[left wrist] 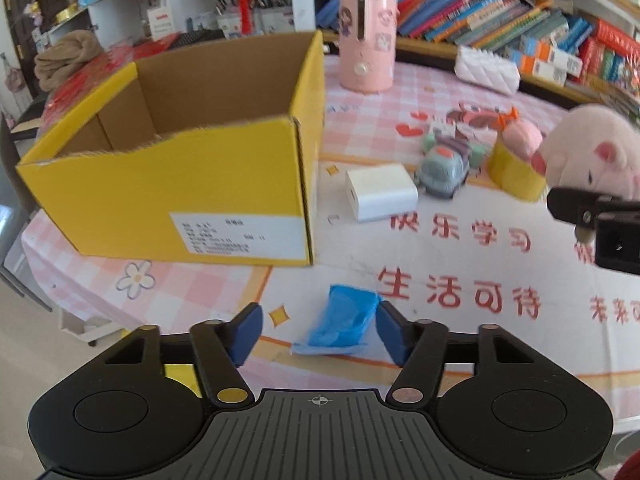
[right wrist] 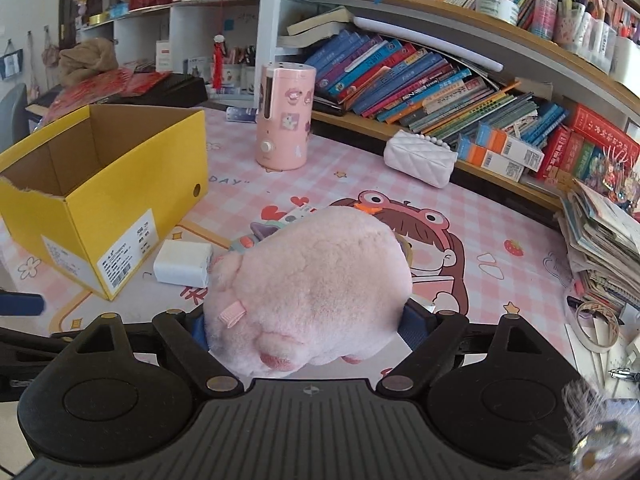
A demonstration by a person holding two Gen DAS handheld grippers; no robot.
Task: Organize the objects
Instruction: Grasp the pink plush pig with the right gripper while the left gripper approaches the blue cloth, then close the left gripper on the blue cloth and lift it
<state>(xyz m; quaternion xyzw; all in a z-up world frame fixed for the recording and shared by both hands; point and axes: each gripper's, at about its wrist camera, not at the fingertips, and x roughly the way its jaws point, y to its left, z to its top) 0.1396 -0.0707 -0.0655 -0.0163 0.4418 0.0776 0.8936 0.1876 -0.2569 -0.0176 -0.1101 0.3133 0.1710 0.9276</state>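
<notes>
Right wrist: pink checked table mat (right wrist: 340,168) beneath crowded bookshelves (right wrist: 440,80).

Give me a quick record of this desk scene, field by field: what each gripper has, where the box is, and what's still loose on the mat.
left gripper: jaws around the blue packet; left pad apart from it, no grip visible
right gripper: shut on the pink plush pig
yellow box: open top, nothing visible inside
loose on mat: white charger, toy car, yellow tape roll
behind: pink humidifier, white quilted purse
</notes>
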